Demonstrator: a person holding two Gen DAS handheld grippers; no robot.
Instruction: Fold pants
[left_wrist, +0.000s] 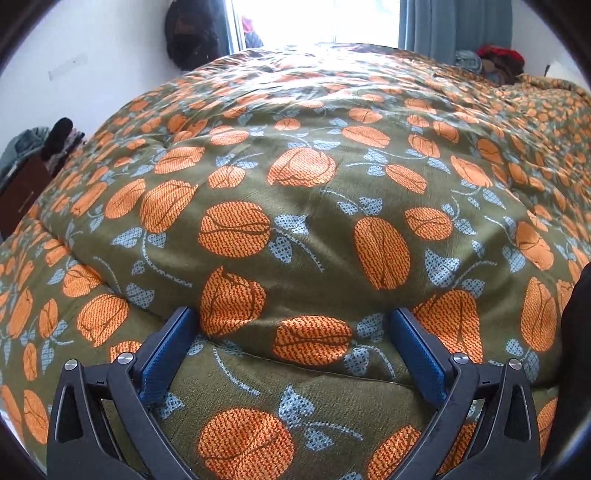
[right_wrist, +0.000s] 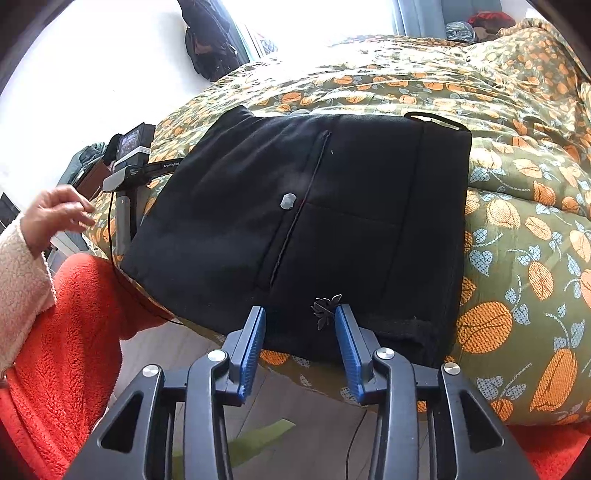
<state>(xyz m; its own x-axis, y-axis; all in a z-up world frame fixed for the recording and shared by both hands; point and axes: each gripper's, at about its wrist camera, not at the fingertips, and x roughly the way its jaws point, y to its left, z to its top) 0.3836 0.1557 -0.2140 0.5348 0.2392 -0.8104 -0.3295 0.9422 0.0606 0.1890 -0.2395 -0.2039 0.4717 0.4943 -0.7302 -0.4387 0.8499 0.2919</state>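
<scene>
The right tongs (right_wrist: 300, 314) hang unclenched just before the folded black fleece pants (right_wrist: 303, 221); pulling back could snag them. The left tongs (left_wrist: 291, 317) gape, holding nothing.

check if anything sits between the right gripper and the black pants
Nothing visible does. The right gripper is open right at the near edge of the folded black pants on the patterned quilt, fingers apart with only pant fabric between them.

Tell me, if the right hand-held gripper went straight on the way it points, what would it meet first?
Most likely the near edge of the folded black pants on the flowered bedspread. The right hand-held gripper stands open, its blue fingers either side of that edge, though depth is hard to judge.
</scene>
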